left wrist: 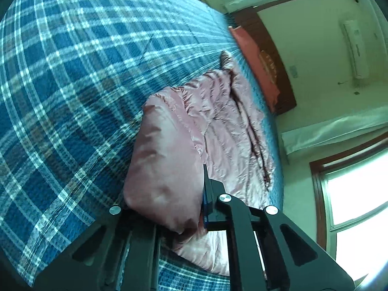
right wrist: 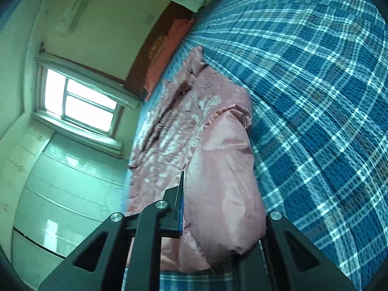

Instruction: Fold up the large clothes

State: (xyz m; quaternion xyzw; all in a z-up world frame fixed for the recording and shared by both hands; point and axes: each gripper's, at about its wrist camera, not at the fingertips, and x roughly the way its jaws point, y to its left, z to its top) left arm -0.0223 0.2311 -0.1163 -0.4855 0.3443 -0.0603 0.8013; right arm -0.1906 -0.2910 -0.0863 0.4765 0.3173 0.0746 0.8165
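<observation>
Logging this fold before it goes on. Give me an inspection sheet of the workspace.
Surface: bed under a blue plaid cover, rumpled in places.
Job's things: pink padded garment lying along the bed's edge, its near end bunched up and lifted.
Clutter: nothing seen on the cover; an orange pillow lies at the far end.
Grippers: left tool shut on the garment's puffy near end; right tool shut on the same garment, fabric bulging between its fingers.
Cables: nothing seen.
Surroundings: dark wooden headboard, bright window, wall air conditioner, pale cabinets.
</observation>
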